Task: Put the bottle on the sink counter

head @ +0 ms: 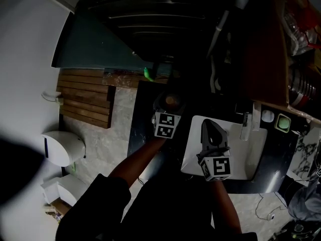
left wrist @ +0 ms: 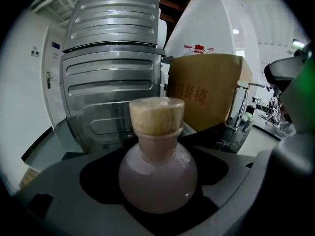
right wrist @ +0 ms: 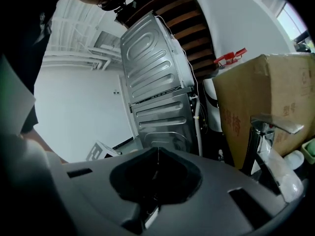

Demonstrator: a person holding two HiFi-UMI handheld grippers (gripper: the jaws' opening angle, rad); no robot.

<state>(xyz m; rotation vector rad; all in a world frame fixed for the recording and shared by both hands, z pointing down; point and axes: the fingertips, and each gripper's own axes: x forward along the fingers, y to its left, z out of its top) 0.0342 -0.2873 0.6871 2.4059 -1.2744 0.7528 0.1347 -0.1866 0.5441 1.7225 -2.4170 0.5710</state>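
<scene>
The bottle [left wrist: 157,173] is a round-bellied flask of pale pink liquid with a cork stopper [left wrist: 156,114]. It stands upright between the grey jaws of my left gripper [head: 169,98], which is shut on it. In the head view the bottle [head: 173,101] is held over the dark counter [head: 143,132], just left of the white sink [head: 193,154]. My right gripper [head: 209,125] hovers over the sink basin. In the right gripper view that gripper [right wrist: 156,176] is shut, its jaws meeting with nothing between them.
A chrome faucet [right wrist: 268,132] rises at the sink's right side. A ribbed silver appliance [left wrist: 113,73] and a cardboard box [left wrist: 206,90] stand behind. On the floor to the left are wooden slats [head: 85,97] and a white fixture [head: 62,147].
</scene>
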